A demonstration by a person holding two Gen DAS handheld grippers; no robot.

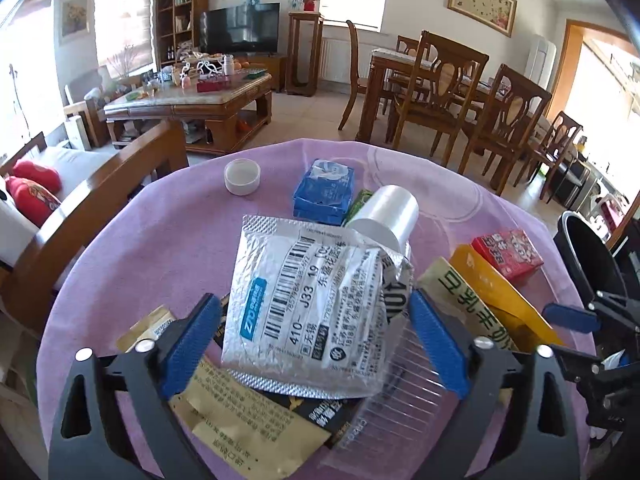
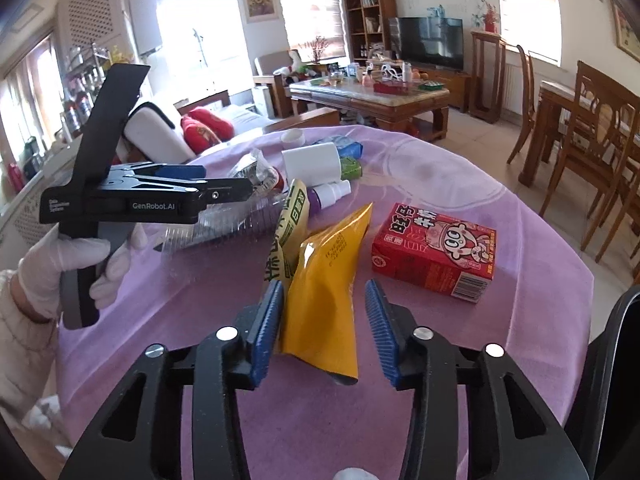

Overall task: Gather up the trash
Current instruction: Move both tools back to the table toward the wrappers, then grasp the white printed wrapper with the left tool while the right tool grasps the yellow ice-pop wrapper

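Trash, early stage: both claws wide, holding nothing; left gripper (image 1: 316, 332) over silver pouch (image 1: 308, 304), right gripper (image 2: 324, 328) astride yellow pouch (image 2: 324, 280); red carton (image 2: 434, 250) beside it uncollected.

Left gripper (image 1: 316, 336) and right gripper (image 2: 324, 328) both hover with jaws spread wide.

Sunlit living room: white walls, tiled floor (image 1: 312, 116), wooden coffee table (image 1: 188, 104), television (image 1: 240, 28), bookshelf (image 1: 182, 16), dining table (image 1: 400, 68) with chairs, bright blinded windows.
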